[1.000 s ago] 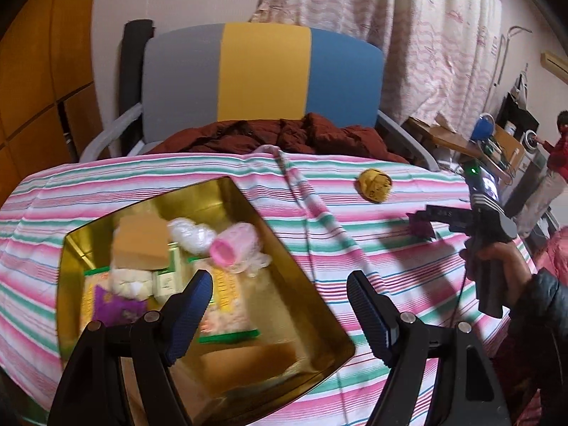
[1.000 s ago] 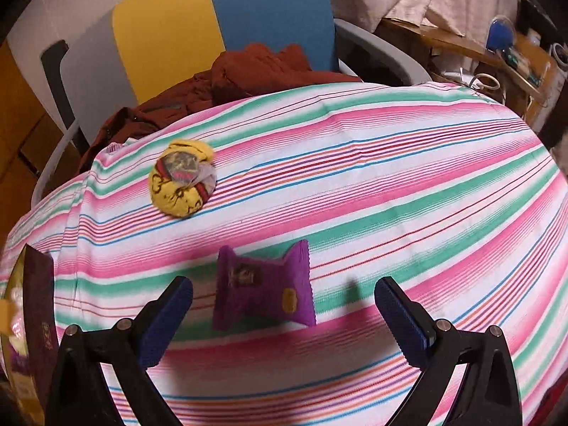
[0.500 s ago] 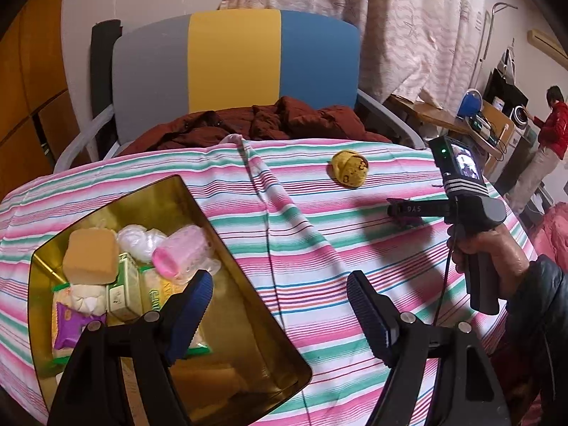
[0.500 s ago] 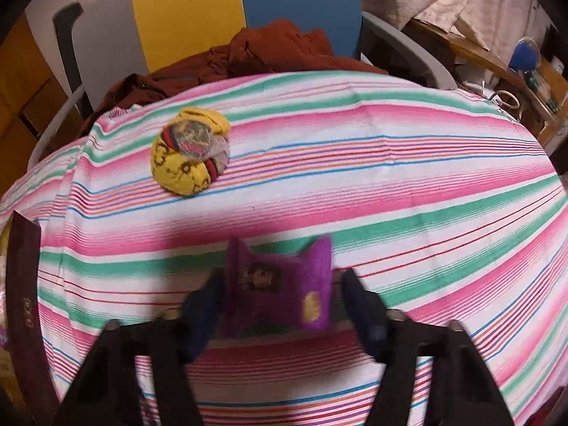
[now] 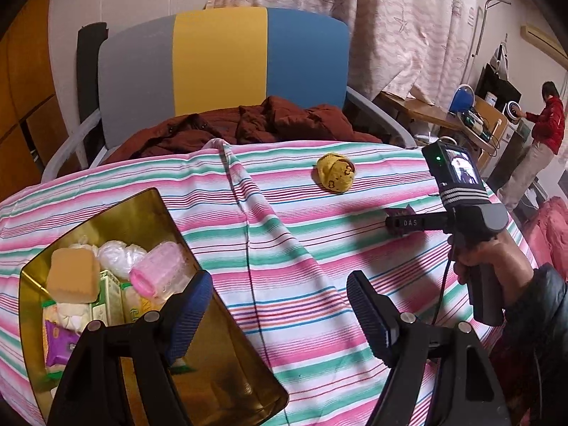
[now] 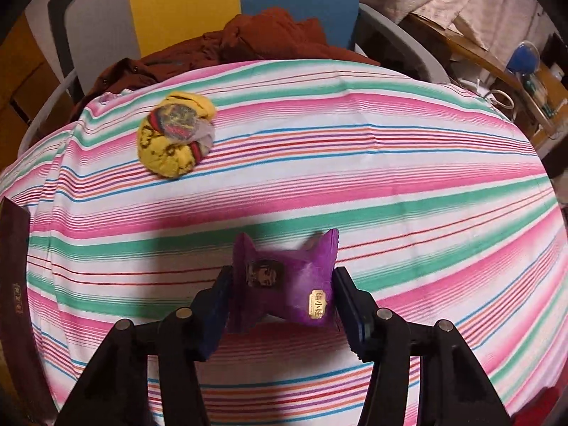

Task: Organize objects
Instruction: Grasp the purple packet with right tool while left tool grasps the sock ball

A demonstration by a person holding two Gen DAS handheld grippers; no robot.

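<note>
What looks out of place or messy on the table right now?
A yellow bundle sits loose on the striped tablecloth, outside the gold tin that holds the other items. The cloth has a raised fold. The right tool squeezes a purple packet.

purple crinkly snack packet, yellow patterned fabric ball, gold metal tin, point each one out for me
purple crinkly snack packet (image 6: 284, 284): right wrist view, middle of its front, between the blue pads.
yellow patterned fabric ball (image 6: 170, 142): right wrist view, centre of its rounded body.
gold metal tin (image 5: 149, 213): left wrist view, bare inner wall near the far corner.
</note>
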